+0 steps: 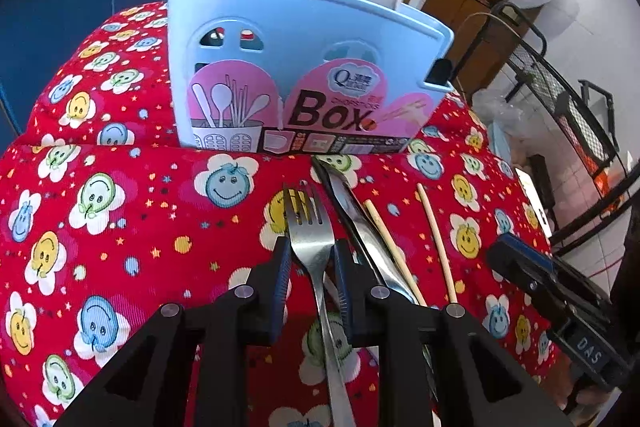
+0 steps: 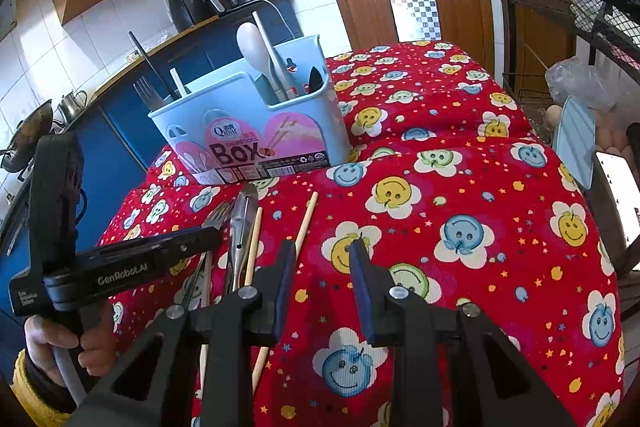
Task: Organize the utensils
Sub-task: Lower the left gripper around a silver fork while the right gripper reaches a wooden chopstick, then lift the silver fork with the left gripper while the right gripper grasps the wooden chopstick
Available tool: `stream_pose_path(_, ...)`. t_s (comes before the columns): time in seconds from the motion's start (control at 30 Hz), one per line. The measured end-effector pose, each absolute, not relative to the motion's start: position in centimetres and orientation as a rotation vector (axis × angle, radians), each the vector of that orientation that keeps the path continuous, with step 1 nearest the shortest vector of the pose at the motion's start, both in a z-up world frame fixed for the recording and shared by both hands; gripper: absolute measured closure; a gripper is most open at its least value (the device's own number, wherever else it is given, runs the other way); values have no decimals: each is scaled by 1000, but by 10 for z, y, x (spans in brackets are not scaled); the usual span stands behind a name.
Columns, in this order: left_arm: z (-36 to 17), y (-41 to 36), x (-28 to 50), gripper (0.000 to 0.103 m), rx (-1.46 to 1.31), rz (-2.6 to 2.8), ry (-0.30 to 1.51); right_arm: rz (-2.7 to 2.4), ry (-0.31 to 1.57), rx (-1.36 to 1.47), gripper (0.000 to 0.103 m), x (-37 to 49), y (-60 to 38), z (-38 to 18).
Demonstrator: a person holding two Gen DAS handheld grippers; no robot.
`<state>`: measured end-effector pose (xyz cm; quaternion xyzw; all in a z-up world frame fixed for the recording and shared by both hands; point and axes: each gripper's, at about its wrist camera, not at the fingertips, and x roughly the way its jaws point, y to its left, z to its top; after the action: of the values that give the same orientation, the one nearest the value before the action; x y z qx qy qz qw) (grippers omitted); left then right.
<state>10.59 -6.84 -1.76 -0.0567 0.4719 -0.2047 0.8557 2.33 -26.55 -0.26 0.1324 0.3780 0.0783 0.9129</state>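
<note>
A steel fork (image 1: 310,227) lies lengthwise between the fingers of my left gripper (image 1: 312,255), whose blue pads press on both sides of its neck. The tines point toward the light blue utensil box (image 1: 280,39). Whether the fork is off the cloth I cannot tell. Right of it lie metal tongs (image 1: 352,211) and two wooden chopsticks (image 1: 384,231) (image 1: 436,235). In the right wrist view my right gripper (image 2: 322,255) stands open above the red cloth with nothing between its pads. One chopstick (image 2: 306,223) runs under its left finger. The fork's tines (image 2: 218,215) show past the left gripper (image 2: 212,237).
The box (image 2: 248,115) holds a white spoon (image 2: 250,47), a dark fork and other utensils. The red smiley-patterned cloth (image 2: 460,187) covers the table. A black wire rack (image 1: 560,99) stands off the right edge, and a blue kitchen counter (image 2: 120,115) stands at the left. A hand (image 2: 52,339) holds the left gripper's handle.
</note>
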Motion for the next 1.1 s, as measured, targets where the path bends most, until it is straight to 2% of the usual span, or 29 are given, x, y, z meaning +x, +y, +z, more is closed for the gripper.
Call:
stream_pose_path(0.63,-14,-47,106,82,-51,-293,957,170,797,265,73,23,-266,-2)
stream_pose_path(1.1,-21,-6,131,80,-277,-425,1065,195,873,195,73,36,-255,1)
